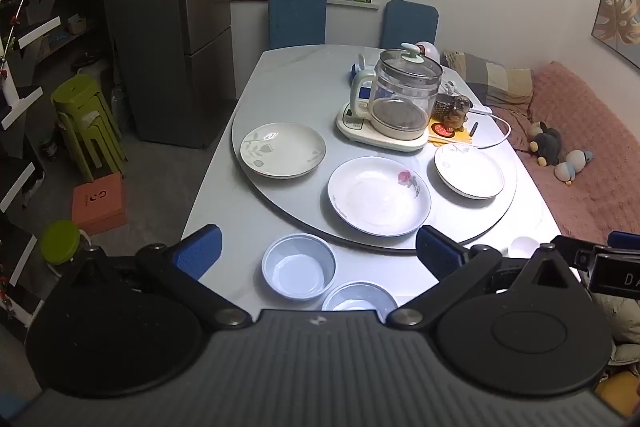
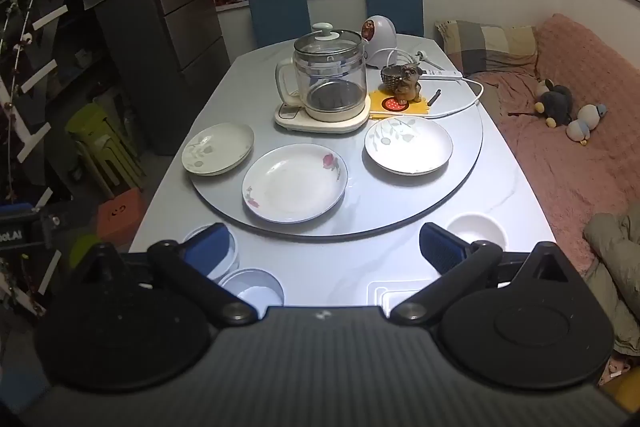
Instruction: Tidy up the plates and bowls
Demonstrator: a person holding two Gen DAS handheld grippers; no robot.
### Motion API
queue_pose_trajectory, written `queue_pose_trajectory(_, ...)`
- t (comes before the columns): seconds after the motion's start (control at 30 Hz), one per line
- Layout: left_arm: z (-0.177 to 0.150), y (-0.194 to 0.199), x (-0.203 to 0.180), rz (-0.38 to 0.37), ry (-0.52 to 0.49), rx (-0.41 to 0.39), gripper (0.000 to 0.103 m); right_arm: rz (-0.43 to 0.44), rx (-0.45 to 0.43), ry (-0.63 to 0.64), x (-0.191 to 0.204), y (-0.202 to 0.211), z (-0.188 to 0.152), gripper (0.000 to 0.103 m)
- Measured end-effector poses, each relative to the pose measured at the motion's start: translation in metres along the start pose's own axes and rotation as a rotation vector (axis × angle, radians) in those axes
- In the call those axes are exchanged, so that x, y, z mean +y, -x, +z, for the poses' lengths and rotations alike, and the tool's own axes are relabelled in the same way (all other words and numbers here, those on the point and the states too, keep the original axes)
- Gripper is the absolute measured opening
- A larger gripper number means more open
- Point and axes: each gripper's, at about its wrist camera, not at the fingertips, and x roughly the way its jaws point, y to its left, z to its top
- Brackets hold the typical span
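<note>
You stand at the near end of a big grey table (image 2: 516,187); on it sits a round turning tray (image 2: 460,163), and the plates are spread out on that tray, none on top of another; so I think you are at the very start, with nothing gathered yet.

The biggest dish is the rose plate (image 2: 294,183) at the near edge of the tray, right in front of you; to its left is the cream leaf plate (image 2: 218,149), and to its right is the white leaf plate (image 2: 408,145); behind them stands a glass kettle (image 2: 330,83), so keep away from it when you lift.

The bowls are smaller and sit off the tray, close to you; the blue bowl (image 1: 298,269) is between the left fingers in the picture but not touched; a second blue bowl (image 1: 358,299) sits just beside it, nearer you; a little white bowl (image 2: 476,229) is near the right side.

Your left gripper (image 1: 318,251) has its fingers wide apart and holds nothing; your right gripper (image 2: 326,245) is the same, wide apart and bare; both hang above the table edge.

Next, I think, you should pick one dish, pinch its rim gently, and set it on a dish of its own kind.
</note>
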Motion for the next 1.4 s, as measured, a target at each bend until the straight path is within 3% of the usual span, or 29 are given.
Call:
queue_pose_trajectory(0.8,-0.002,0.015,0.001,0.013,-0.023,-0.023,0.103,-0.021,0.068,0.015,0.009,-0.002,-0.003,0.103)
queue_pose_trajectory(1.4,-0.002,0.017,0.0,0.024,0.002,-0.034,0.103,-0.015,0.047,-0.012,0.0,0.008,-0.005,0.103)
